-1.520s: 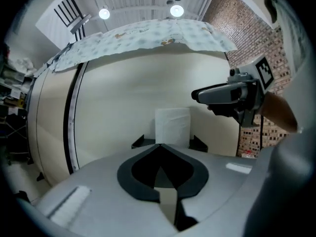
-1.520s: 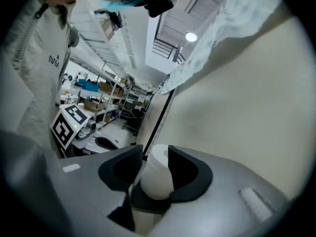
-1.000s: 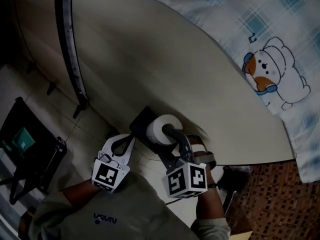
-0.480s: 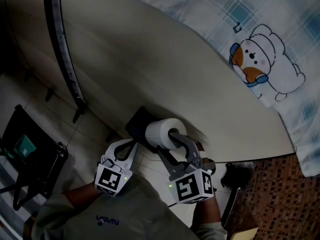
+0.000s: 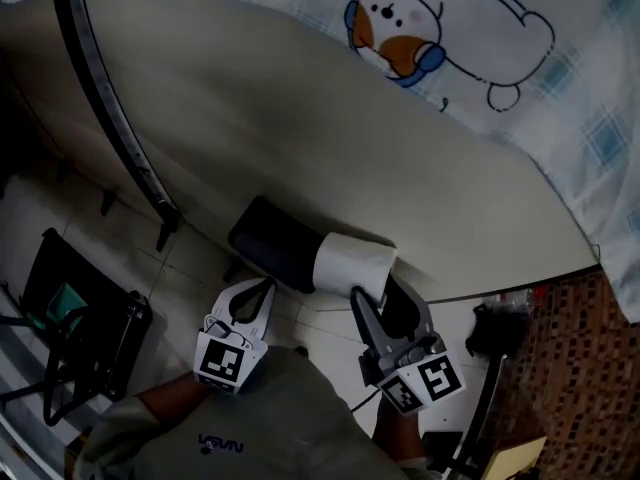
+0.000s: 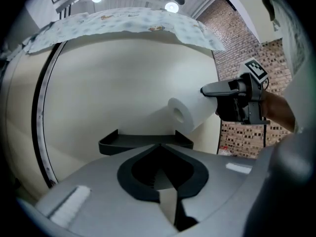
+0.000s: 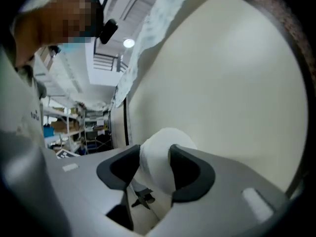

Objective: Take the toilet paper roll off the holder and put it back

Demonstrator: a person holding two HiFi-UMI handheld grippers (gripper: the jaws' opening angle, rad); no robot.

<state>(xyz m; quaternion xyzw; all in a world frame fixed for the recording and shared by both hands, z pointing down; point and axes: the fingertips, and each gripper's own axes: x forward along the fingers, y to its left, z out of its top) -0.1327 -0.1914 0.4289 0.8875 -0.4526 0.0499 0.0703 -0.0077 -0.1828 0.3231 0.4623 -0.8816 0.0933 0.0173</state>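
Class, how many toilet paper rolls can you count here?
1. The toilet paper roll is between the closing jaws of the right gripper, beside the black holder; none other shows.

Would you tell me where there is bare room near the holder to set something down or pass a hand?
The holder's tray looks bare, bordered by the beige panel behind and the shut left gripper in front. The space above it is open for a hand. The tray's right end is crowded: the right gripper is closing its jaws on the toilet paper roll.
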